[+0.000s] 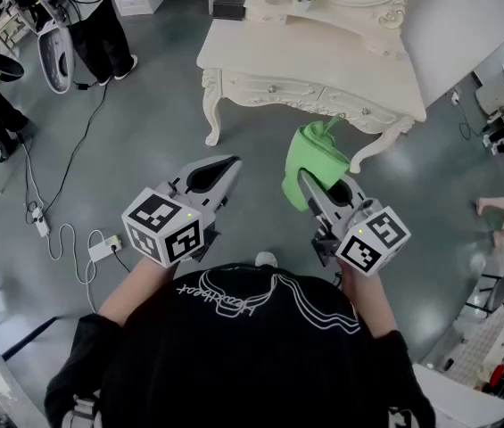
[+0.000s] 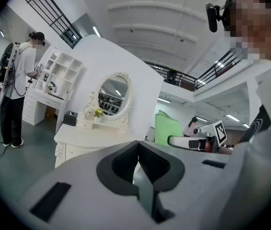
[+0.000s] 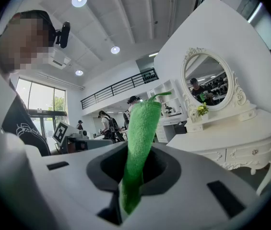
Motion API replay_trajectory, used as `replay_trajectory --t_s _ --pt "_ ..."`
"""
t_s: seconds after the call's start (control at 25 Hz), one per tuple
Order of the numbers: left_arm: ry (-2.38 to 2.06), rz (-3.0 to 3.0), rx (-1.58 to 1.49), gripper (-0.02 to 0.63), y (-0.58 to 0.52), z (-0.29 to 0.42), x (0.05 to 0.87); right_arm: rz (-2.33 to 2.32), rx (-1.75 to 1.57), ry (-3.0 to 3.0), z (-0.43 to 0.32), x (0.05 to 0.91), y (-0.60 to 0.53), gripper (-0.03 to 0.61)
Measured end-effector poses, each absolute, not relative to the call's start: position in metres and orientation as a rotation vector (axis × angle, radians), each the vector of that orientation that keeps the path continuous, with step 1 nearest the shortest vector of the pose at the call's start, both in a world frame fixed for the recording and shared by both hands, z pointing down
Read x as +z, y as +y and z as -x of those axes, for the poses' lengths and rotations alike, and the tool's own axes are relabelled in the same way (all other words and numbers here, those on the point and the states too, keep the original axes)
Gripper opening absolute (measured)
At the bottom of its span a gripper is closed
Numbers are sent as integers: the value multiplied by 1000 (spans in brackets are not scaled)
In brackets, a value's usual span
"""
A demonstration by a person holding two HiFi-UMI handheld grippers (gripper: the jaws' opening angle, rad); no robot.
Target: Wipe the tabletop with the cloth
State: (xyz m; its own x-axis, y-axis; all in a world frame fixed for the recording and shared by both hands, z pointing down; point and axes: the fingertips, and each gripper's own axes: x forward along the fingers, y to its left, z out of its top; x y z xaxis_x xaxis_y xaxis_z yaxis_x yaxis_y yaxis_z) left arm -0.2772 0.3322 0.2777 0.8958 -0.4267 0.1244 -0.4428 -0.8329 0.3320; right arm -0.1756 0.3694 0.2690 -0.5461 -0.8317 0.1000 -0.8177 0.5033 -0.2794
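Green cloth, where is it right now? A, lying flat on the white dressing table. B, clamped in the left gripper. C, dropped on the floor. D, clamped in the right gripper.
D: the right gripper view shows the green cloth pinched between the jaws of the right gripper, short of the white dressing table, while the left gripper is closed on nothing.

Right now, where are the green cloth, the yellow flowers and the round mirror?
green cloth (image 1: 314, 163), head view, on its bunched middle.
yellow flowers (image 3: 202, 109), right gripper view, on the blossoms.
mirror (image 3: 211, 80), right gripper view, on the middle of the glass.
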Motion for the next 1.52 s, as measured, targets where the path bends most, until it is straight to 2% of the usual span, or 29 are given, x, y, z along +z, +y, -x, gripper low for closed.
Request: replay_trajectory --t_s 0.52,0.84,1.32,1.52 --pt "-685 -2690 77 5 303 273 297 1532 -440 2664 156 288 336 52" --pt "-749 -2642 93 5 210 245 307 1495 -471 2691 121 295 233 46" --pt "-842 -2524 169 5 47 173 330 1397 -744 2765 53 341 57 48" --pt "-882 -2508 225 5 5 166 342 1352 -744 2845 52 359 8 48"
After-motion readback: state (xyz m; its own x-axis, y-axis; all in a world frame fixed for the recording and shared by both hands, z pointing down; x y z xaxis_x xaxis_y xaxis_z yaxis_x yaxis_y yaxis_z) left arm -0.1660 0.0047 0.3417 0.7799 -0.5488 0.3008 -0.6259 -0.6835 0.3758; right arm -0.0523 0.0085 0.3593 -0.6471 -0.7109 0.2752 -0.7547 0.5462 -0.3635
